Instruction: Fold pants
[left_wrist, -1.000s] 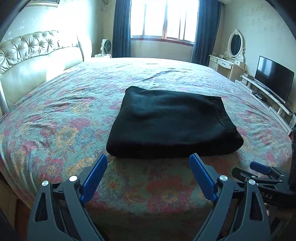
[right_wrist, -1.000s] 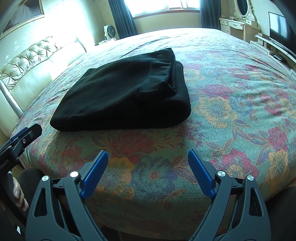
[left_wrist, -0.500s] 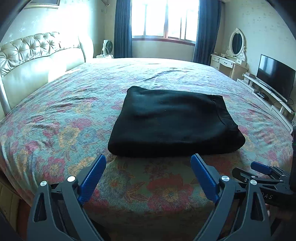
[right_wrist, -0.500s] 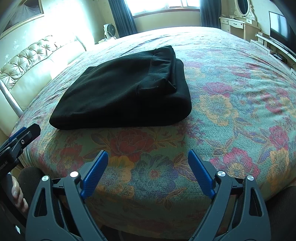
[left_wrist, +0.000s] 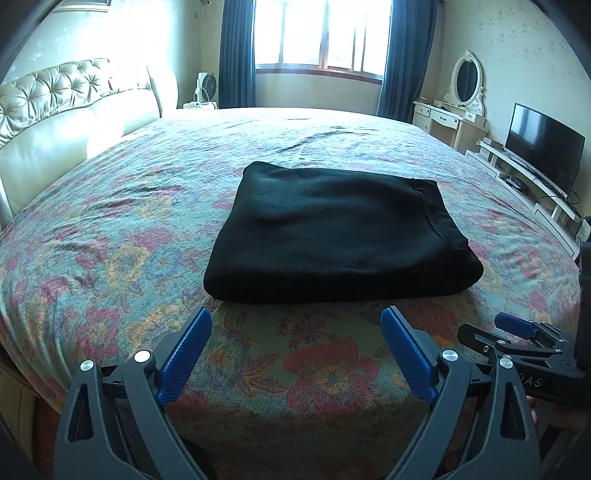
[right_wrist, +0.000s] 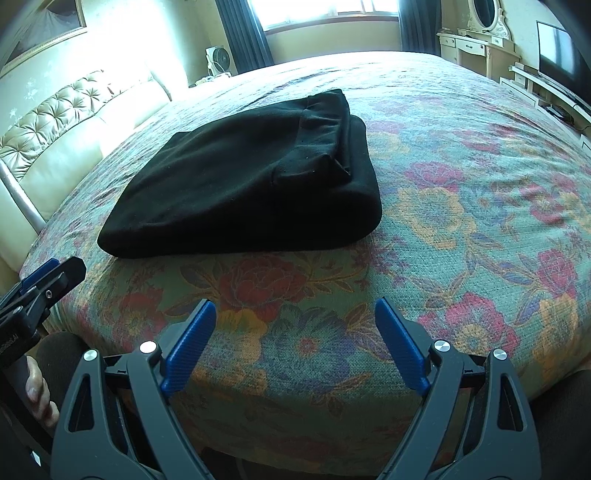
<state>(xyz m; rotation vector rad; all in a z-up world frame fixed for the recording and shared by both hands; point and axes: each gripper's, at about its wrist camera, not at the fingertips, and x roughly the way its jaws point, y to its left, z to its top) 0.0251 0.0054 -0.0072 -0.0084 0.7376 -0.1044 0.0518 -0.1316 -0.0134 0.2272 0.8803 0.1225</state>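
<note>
Left wrist view: my left gripper sits low over the near edge of the bed, blue ribbed pads spread wide apart, nothing btwn them but flowered cloth. Just past the fingertips lies the folded black fleece pants — a thick, squarish bundle, flat on the teal-and-red floral bedspread, not touching either pad. The rounded fold faces me; the waistband edge runs along the bundle's right side. My right gripper pokes in at the lower right, one blue pad visible, also clear of the pants.

Right wrist view: my right gripper is likewise gaping, pads well apart, holding nothing, w/ the bedspread below. The black pants lie ahead and to the left here, layers stacked, waistband uppermost at the far right corner. My left gripper shows at the left edge, and below it a bit of my left hand wrapped round the handle — fingers only, rest hidden.

Around the room: cream tufted leather headboard on the left, bright window w/ dark blue curtains at the far end, small white fan beside it, white dressing table w/ oval mirror and flat black TV on a low stand to the right.
</note>
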